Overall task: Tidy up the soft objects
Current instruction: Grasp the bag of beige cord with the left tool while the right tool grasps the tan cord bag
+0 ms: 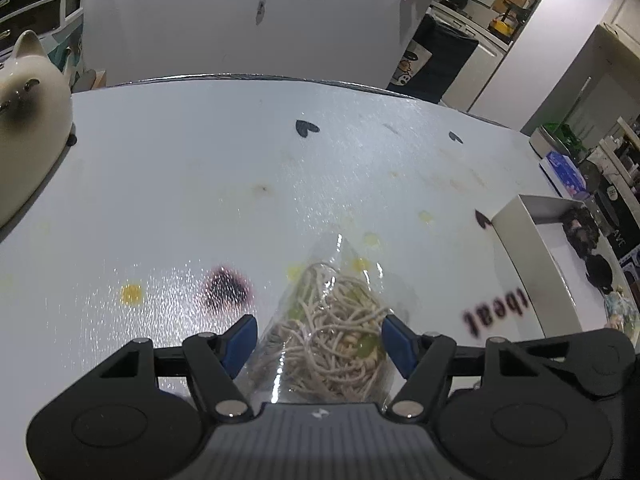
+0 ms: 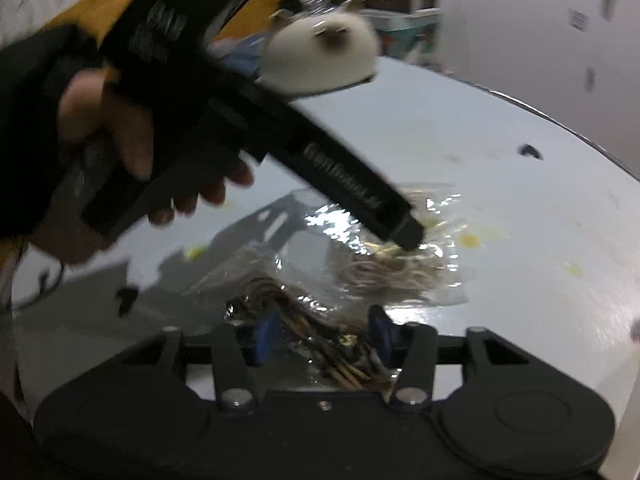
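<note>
Two tongs parted, left tongs (image 1: 320,340) straddling beige cord bag (image 1: 332,340), right tongs (image 2: 324,334) straddling brown cord bag (image 2: 320,344)

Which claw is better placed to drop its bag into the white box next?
Left, probably. The left claw straddles the beige cord bag, and the white box sits close beside it. No box shows near the right claw.

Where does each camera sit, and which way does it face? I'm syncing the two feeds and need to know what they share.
Left wrist: on the left gripper, aimed down across the table at a bag of pale cord between its blue pads; box at right.
Right wrist: on the right gripper, aimed down at a bag of brown cord between its pads; a hand holding the left gripper shows.
Shared: table, pale-cord bag, cat figure.
</note>
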Available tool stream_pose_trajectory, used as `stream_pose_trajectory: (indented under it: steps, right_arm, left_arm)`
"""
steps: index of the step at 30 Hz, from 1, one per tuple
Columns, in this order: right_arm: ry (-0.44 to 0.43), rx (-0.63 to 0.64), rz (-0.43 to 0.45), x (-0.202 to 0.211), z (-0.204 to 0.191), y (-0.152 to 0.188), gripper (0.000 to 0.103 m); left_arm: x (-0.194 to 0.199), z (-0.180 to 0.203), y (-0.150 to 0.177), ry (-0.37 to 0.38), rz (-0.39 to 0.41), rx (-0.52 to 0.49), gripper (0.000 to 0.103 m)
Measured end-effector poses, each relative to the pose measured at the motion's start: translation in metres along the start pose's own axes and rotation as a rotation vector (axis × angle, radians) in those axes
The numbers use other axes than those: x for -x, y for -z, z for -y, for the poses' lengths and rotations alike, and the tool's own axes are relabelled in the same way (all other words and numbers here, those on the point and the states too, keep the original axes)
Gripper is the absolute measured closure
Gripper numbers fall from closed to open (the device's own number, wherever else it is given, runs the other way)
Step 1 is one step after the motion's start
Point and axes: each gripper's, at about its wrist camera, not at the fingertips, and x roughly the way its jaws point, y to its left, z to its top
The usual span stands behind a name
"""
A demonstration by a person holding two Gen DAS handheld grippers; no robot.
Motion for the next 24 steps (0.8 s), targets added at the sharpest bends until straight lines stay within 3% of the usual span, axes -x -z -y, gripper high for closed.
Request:
stream_pose_trajectory:
  steps: [3, 11, 17, 24]
  right_arm:
    - [0.009, 0.063, -0.021, -0.003, -0.007, 0.003, 0.053]
    - [0.061, 0.016, -0.066, 0.016, 0.001, 0.024, 0.056]
    - [0.152, -0.127, -0.087, 0.035, 0.017, 0.048, 0.056]
    - [0.315, -0.351, -0.1, 0.055, 0.034, 0.071, 0.056]
  left_arm:
    - [0.002, 0.003, 0.001, -0.001, -0.01, -0.012, 0.028]
    - [-0.004, 0.019, 0.002, -0.041, -0.021, -0.087, 0.022]
    - [-0.01, 0.039, 0.0, -0.112, -0.003, -0.203, 0.022]
    - [-0.019, 0.051, 0.007, -0.143, -0.05, -0.267, 0.026]
